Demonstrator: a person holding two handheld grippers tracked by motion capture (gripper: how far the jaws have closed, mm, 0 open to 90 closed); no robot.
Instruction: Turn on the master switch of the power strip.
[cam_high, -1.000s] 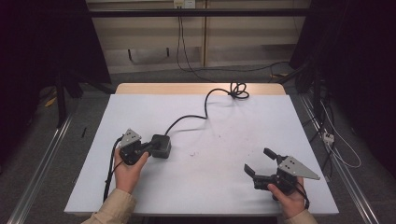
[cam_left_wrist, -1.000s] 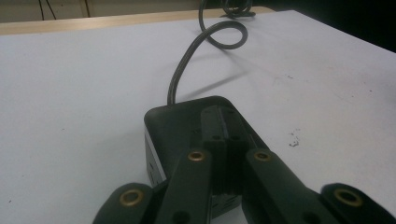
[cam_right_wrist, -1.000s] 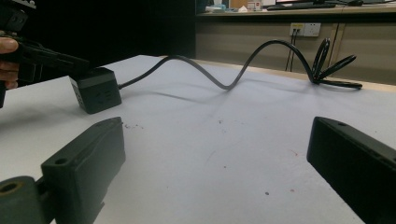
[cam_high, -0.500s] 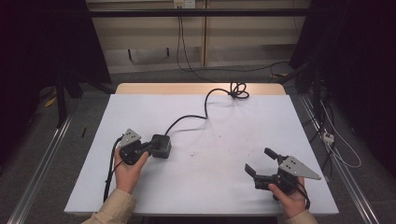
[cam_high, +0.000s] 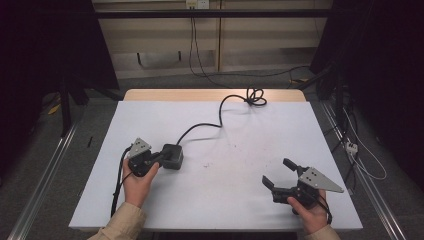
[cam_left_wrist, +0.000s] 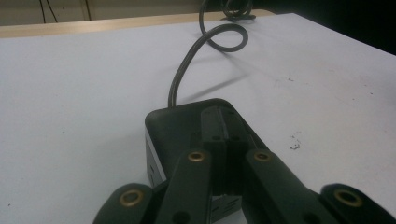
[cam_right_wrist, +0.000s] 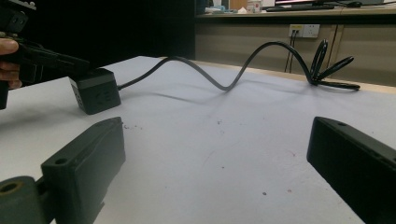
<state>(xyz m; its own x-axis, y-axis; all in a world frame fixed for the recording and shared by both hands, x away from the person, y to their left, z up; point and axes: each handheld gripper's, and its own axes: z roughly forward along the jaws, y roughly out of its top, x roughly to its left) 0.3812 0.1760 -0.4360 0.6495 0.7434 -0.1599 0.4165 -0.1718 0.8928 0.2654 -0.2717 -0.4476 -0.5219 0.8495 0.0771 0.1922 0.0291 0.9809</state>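
On the table's (cam_high: 220, 200) left side, black power box (cam_high: 172, 156) under closed left gripper (cam_high: 161, 157), cord (cam_high: 210, 122) trailing toward far edge, no legible markings, right gripper (cam_high: 278, 172) wide open, empty.

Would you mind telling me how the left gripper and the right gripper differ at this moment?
The left gripper has its fingers shut together, resting on top of the black power cube; the right gripper has its fingers spread wide with nothing between them. The left sits at the cube, the right over bare table, apart from it. Both are hand-held and black.
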